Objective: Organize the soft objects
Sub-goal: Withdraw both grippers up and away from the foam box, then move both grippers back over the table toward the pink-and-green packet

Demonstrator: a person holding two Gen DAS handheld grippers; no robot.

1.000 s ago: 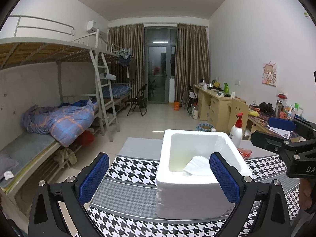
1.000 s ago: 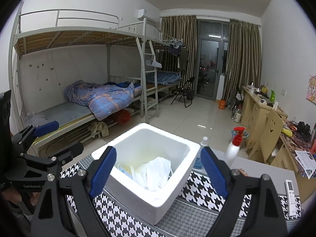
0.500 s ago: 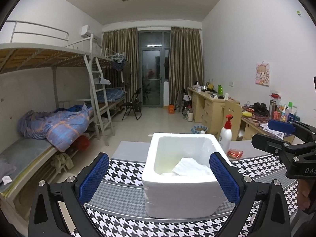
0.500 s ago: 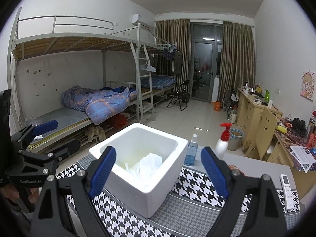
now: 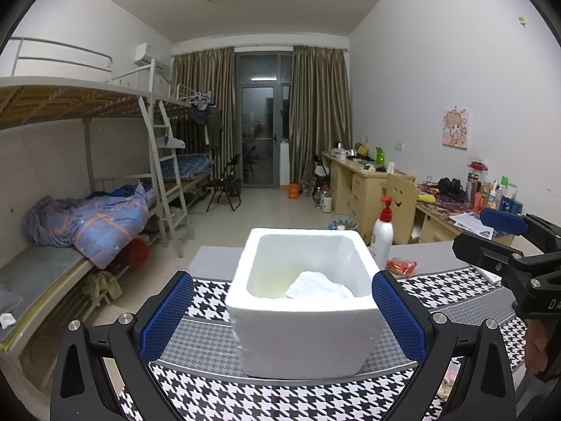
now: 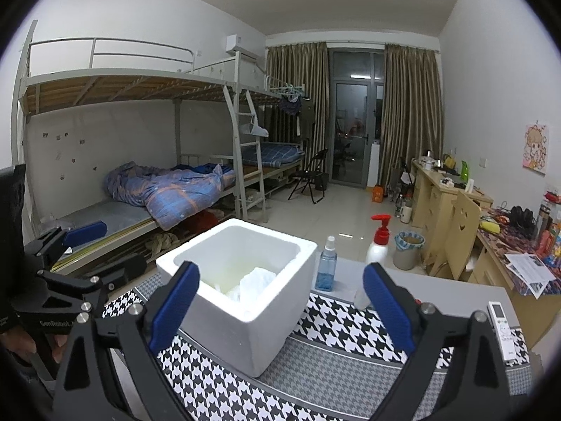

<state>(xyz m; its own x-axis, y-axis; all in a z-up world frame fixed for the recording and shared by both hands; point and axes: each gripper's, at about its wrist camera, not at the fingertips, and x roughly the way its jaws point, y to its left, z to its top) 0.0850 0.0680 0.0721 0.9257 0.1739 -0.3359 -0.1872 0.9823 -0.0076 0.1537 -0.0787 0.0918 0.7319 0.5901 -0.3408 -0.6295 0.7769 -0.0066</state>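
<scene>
Was a dorm room with bunk beds (image 5: 87, 147) down the left wall, blue quilt (image 6: 168, 189) bunched on the lower one. Wooden desks (image 5: 364, 182) along the right wall, pretty cluttered.

Up front, a table (image 5: 217, 256) under a houndstooth cloth (image 6: 336, 319). Sat on the cloth: a white foam box (image 5: 305, 315), open at the top. Inside it, crumpled white soft stuff (image 5: 319, 286), maybe a plastic bag or tissue, couldn't tell which, piled against the right side of the box. Showed up in the right wrist view too (image 6: 254, 280), low in the box (image 6: 245, 298).

Left gripper (image 5: 280, 312) spread wide, nothing between the blue pads (image 5: 164, 315), hovering in front of the box with a finger framing each side. Looked clear of the walls, no contact visible. Right gripper (image 6: 280, 301) same deal: wide apart, empty, lined up on the box's right corner. Each one visible at the edge of the other's camera.

Behind the box: white pump bottle (image 5: 382, 235) with a red top, just beside the far right corner. Blue spray bottle (image 6: 326, 265) next to it, only seen from the right wrist. Small red packet (image 5: 401, 265) lying near the pump bottle. White remote (image 6: 501, 329) out at the right edge of the table.
</scene>
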